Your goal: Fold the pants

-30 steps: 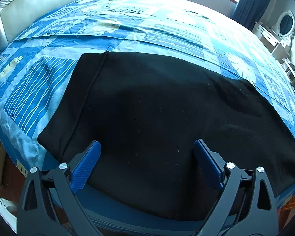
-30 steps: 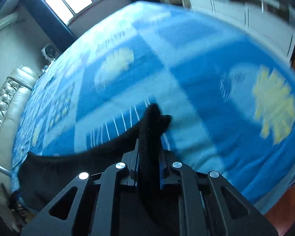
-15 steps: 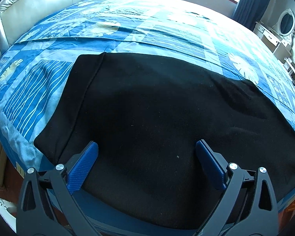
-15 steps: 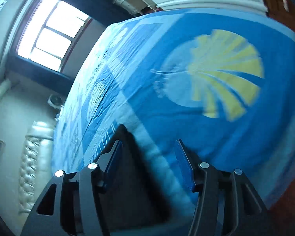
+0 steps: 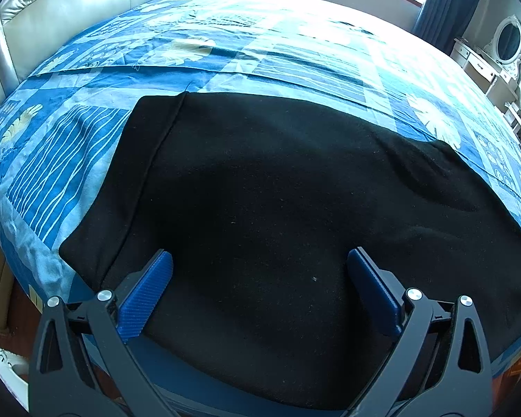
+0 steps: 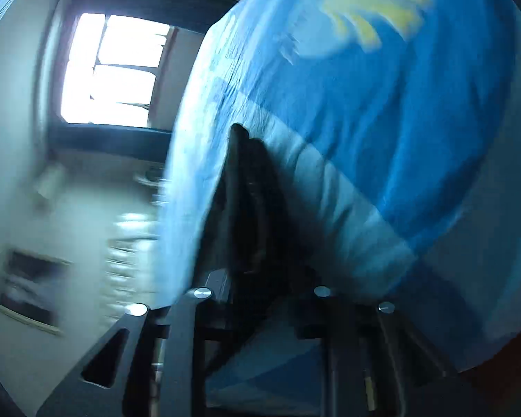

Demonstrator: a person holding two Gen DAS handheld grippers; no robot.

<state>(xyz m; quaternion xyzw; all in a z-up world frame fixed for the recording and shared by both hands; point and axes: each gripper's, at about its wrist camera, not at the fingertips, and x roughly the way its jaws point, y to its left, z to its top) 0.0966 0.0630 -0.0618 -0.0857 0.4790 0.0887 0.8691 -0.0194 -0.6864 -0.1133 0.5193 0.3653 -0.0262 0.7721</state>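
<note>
The black pants [image 5: 278,201] lie spread flat across the blue patterned bedspread [image 5: 225,52], waistband end at the left. My left gripper [image 5: 258,283] hovers open over the near part of the pants, blue pads [image 5: 146,292] wide apart and empty. In the blurred, tilted right wrist view a black end of the pants [image 6: 250,201] runs up from between the fingers of my right gripper [image 6: 257,278]. The jaws look close together on this cloth, but blur and shadow hide the pads.
A padded cream headboard [image 5: 69,10] borders the bed at the back left. A white dresser with an oval mirror [image 5: 507,45] stands at the right. Windows [image 6: 111,69] with dark curtains line the far wall. Wooden floor shows below the bed's near edge.
The left gripper has barely moved and stays open. The right gripper was shut on the pants end, opened half a second ago, and now has rolled sharply with black cloth again between its fingers.
</note>
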